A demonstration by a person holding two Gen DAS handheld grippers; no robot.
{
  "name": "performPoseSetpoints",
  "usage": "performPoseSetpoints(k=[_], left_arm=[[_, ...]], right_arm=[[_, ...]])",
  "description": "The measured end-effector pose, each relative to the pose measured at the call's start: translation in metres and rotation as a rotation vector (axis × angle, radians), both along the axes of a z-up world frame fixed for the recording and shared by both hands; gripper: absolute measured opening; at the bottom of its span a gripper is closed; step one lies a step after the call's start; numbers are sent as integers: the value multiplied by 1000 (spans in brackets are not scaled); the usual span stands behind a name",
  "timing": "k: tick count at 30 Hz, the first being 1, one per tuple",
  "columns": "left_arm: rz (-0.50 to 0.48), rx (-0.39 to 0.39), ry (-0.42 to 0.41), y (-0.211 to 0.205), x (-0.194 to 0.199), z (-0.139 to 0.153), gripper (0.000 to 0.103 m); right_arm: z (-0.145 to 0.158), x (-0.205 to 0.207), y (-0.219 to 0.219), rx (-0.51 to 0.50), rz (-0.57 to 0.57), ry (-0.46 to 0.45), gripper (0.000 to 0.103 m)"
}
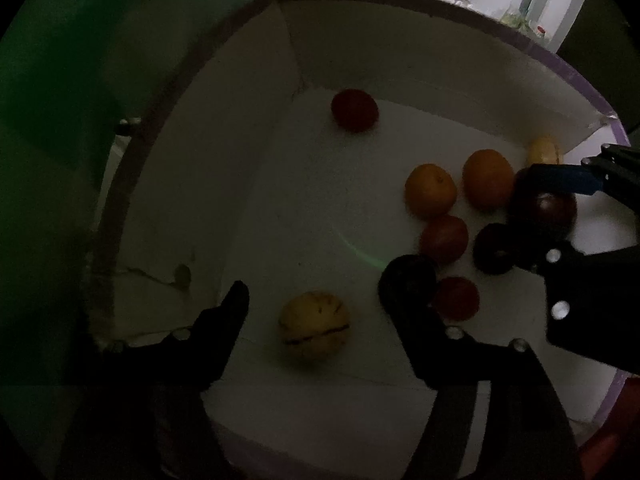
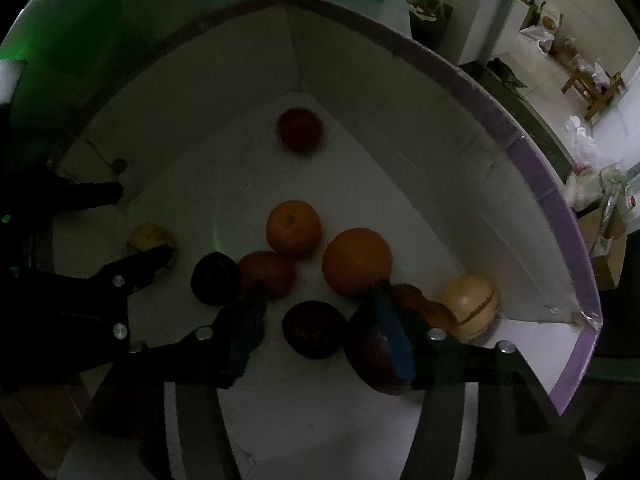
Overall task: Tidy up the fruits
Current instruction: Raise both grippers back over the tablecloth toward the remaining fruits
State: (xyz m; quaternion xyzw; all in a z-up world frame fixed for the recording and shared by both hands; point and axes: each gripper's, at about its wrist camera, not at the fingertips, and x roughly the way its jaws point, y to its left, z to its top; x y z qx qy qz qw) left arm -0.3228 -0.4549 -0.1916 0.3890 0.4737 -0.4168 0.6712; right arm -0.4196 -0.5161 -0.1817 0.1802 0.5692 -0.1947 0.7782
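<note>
Both my claws, left claw (image 1: 314, 288) and right claw (image 2: 320, 300), hang open, holding nothing, over fruit in the box (image 1: 400, 60); next I lift out

All fruit in box (image 1: 248, 92). Lone tomato (image 1: 354, 110) near far corner. Two oranges (image 1: 430, 191) side by side mid-floor, tomato (image 1: 444, 239) and plum (image 1: 494, 249) in front. Striped melon (image 1: 314, 324) apart, left of cluster.

2 oranges (image 2: 293, 227), 2 striped melons (image 2: 472, 305).
</note>
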Motion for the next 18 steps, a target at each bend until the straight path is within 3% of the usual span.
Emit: performPoseSetpoints(k=[6, 9, 14, 18], left_arm=[[-11, -38, -30, 9, -4, 16, 78], [-37, -87, -67, 16, -13, 34, 81], [-156, -264, -112, 41, -40, 88, 83], [-135, -491, -126, 75, -39, 148, 92]], right_arm=[[6, 1, 4, -22, -6, 8, 69], [27, -4, -1, -58, -22, -45, 70], [87, -10, -14, -170, -62, -209, 77], [140, 1, -12, -210, -66, -364, 84]])
